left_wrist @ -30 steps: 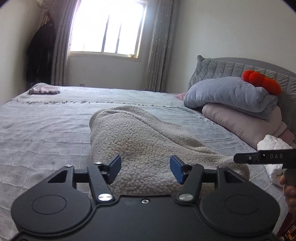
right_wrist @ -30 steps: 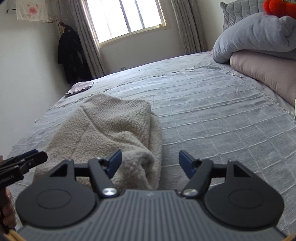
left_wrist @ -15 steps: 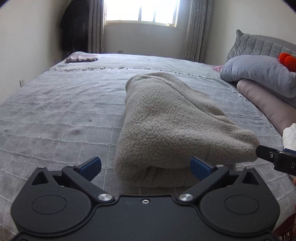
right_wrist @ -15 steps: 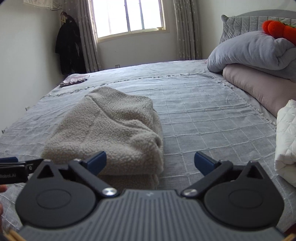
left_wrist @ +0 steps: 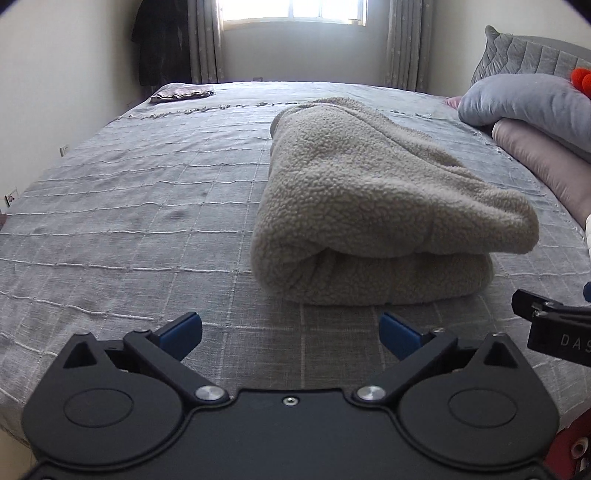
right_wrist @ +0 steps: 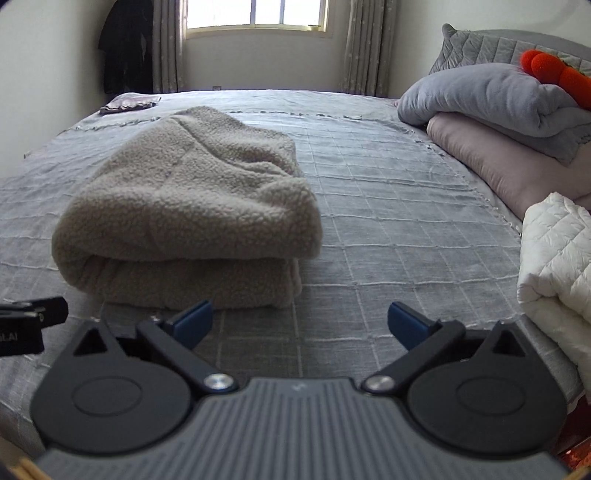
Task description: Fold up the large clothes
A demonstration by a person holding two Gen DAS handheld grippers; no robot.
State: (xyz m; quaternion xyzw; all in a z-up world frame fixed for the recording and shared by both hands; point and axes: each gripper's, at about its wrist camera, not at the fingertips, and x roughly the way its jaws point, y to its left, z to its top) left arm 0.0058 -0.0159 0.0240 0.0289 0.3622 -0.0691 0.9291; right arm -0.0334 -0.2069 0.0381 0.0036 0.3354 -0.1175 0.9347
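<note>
left tongs: my left gripper point(left_wrist: 290, 334) hangs low over the bedspread point(left_wrist: 140, 206), blue pads wide apart, nothing between them.
right tongs: my right gripper point(right_wrist: 301, 323) is the same, pads spread wide, empty, above bare cover.
garment: beige fleece garment point(left_wrist: 369, 199) lies folded in a thick bundle on the bed, top layer doubled over the bottom one, rolled edge facing me.
garment vs left: at 12 to 1 o'clock off my left tongs, near but apart from the pads.
garment vs right: at 11 o'clock off my right tongs, just beyond the left pad; contact there I can't tell.
cross view: tip of my right tongs shows at 3 o'clock in the left wrist view.
pillows: grey pillow point(right_wrist: 491, 99) stacked on a pink one point(right_wrist: 509, 166) at 2 o'clock, orange plush point(right_wrist: 554, 70) on top.
white quilted item: point(right_wrist: 557, 258) at 3 o'clock off my right tongs, on the bed edge.
far corner: small folded cloth point(left_wrist: 183, 92) at 11 o'clock, near the dark coat point(left_wrist: 159, 40) hanging by the window point(right_wrist: 255, 14).
</note>
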